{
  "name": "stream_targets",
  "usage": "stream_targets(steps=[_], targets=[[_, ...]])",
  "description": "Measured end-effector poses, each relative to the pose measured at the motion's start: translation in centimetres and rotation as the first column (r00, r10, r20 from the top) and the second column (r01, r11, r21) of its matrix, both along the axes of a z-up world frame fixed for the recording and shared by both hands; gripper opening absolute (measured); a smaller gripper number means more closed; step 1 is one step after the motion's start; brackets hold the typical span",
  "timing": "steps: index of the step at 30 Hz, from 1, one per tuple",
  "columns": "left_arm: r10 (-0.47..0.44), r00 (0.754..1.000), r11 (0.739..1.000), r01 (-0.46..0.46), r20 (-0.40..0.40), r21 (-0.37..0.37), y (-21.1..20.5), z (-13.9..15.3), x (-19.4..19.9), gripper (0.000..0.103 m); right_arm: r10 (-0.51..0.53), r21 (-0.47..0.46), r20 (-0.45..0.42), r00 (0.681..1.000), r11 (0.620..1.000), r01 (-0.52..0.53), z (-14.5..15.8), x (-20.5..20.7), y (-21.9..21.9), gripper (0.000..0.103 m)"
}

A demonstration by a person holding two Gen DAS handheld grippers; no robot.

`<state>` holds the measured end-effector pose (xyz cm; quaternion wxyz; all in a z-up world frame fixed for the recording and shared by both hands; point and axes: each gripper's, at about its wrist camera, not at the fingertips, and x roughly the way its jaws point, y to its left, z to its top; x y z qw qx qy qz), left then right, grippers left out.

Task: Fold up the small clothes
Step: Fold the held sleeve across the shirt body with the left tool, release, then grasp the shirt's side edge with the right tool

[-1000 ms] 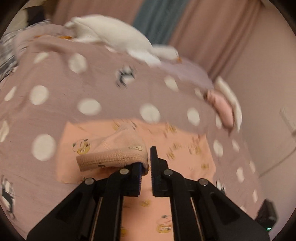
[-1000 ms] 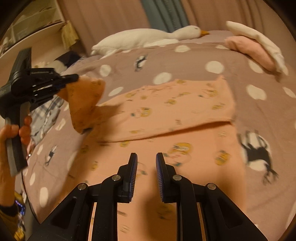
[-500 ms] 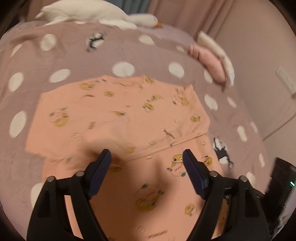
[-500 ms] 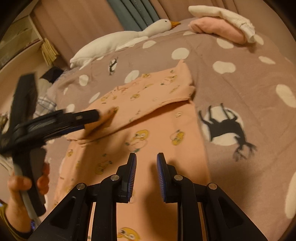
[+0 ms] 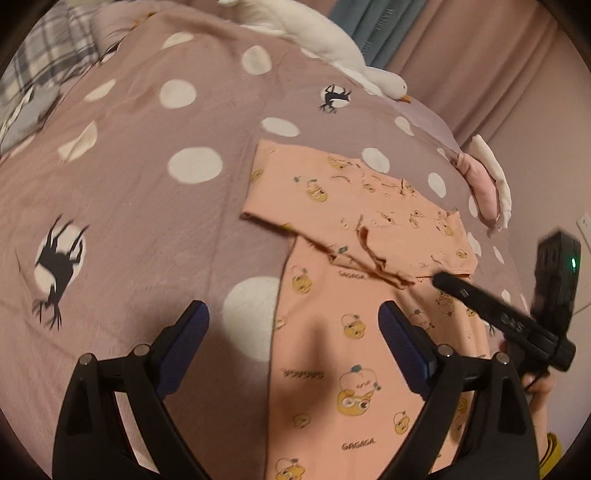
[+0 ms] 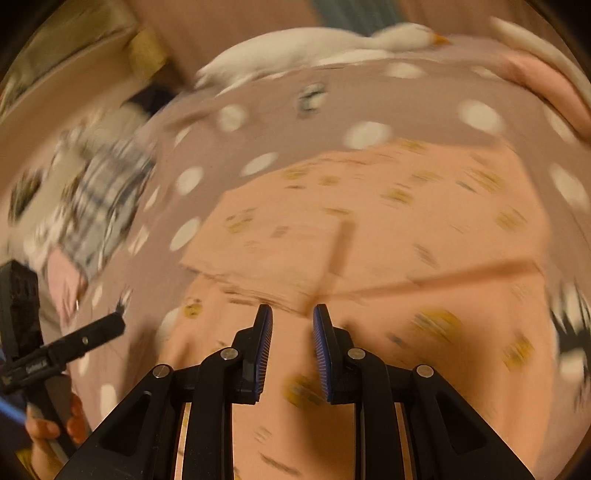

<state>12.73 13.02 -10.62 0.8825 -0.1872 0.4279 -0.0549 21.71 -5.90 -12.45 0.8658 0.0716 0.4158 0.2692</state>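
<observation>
The peach printed garment point(image 5: 369, 295) lies flat on the dotted bed cover point(image 5: 147, 184), centre-right of the left view, its top part folded across. The left gripper point(image 5: 293, 325) hangs over its left edge, jaws opening with nothing between them; the right gripper point(image 6: 292, 325) has jaws narrowly parted and empty over the fold, likely lining up another crease

Both wrist cameras look down on garment point(image 5: 369, 332).

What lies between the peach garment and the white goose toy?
Only bare polka-dot bedspread, seen in the left wrist view, between peach garment and goose toy.
</observation>
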Motion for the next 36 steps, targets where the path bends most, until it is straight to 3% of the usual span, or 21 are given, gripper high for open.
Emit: stream_targets(steps=[2,5,8,11,13,16,19,20,21,23,26,29,31,33,34,35,36], targets=[[0.001,1.0,1.0,-0.001,-0.01,-0.015,0.4,-0.2,-0.4,0.093,0.041,-0.062,0.017,0.999,0.997,-0.04,0.2,1.2,2.8,0.026],[-0.006,1.0,1.0,0.006,-0.015,-0.028,0.5,-0.5,-0.8,0.093,0.045,-0.115,-0.039,0.998,0.992,-0.049,-0.8,3.4,5.0,0.031],[-0.016,1.0,0.999,0.015,-0.024,-0.037,0.5,-0.8,-1.1,0.093,-0.003,-0.226,-0.081,0.997,0.974,-0.015,-2.7,4.8,5.4,0.031],[-0.023,0.999,0.999,0.022,-0.029,-0.042,0.6,-1.2,-1.1,0.093,-0.044,-0.245,-0.061,0.997,0.969,0.028,-3.2,4.8,4.1,0.013],[-0.023,0.999,0.999,0.021,-0.033,-0.044,0.6,-1.4,-1.1,0.093,-0.076,-0.185,-0.066,0.995,0.981,0.063,-2.8,4.4,2.6,0.012],[-0.021,0.999,0.998,0.019,-0.035,-0.052,0.7,-1.6,-1.0,0.093,-0.151,0.013,-0.08,0.985,0.988,0.153,-1.9,3.4,-1.7,0.012],[-0.019,0.999,0.999,0.017,-0.038,-0.05,0.9,-1.7,-1.0,0.093,-0.219,0.224,-0.147,0.965,0.942,0.248,-2.3,2.4,-7.1,0.013],[-0.02,0.999,0.999,0.018,-0.041,-0.051,0.9,-1.8,-1.0,0.093,-0.235,0.287,-0.201,0.951,0.914,0.287,-3.0,2.4,-9.0,0.017],[-0.02,0.999,0.999,0.017,-0.042,-0.052,0.9,-1.8,-1.0,0.093,-0.25,0.329,-0.242,0.938,0.888,0.322,-3.7,2.4,-10.6,0.031],[-0.021,0.999,0.999,0.019,-0.046,-0.05,0.8,-1.9,-1.0,0.093,-0.274,0.376,-0.286,0.918,0.849,0.371,-4.7,2.2,-12.6,0.049],[-0.021,0.998,0.999,0.019,-0.055,-0.041,0.6,-2.1,-1.0,0.093,-0.268,0.429,-0.319,0.909,0.815,0.39,-5.6,2.4,-13.9,0.049],[-0.018,0.998,0.999,0.015,-0.067,-0.042,0.5,-2.3,-0.9,0.093,-0.25,0.385,-0.322,0.913,0.847,0.367,-5.9,2.7,-12.7,0.049],[-0.014,0.997,0.999,0.011,-0.07,-0.038,0.5,-2.4,-0.9,0.093,-0.245,0.318,-0.297,0.923,0.886,0.338,-5.6,2.9,-10.5,0.043],[-0.007,0.997,0.999,0.004,-0.076,-0.038,0.7,-2.6,-0.9,0.093,-0.253,0.24,-0.268,0.93,0.917,0.319,-5.2,3.0,-9.2,0.021],[-0.005,0.997,0.999,0.002,-0.078,-0.039,0.8,-2.6,-0.8,0.093,-0.255,0.215,-0.257,0.932,0.926,0.312,-4.9,3.3,-8.4,0.017],[-0.002,0.997,0.999,-0.001,-0.08,-0.04,0.9,-2.6,-0.8,0.093,-0.256,0.174,-0.24,0.936,0.938,0.301,-4.6,3.4,-7.8,0.006],[0.0,0.997,0.999,-0.004,-0.081,-0.04,1.0,-2.7,-0.8,0.093,-0.263,0.121,-0.219,0.939,0.948,0.294,-4.1,3.3,-7.2,0.004]])
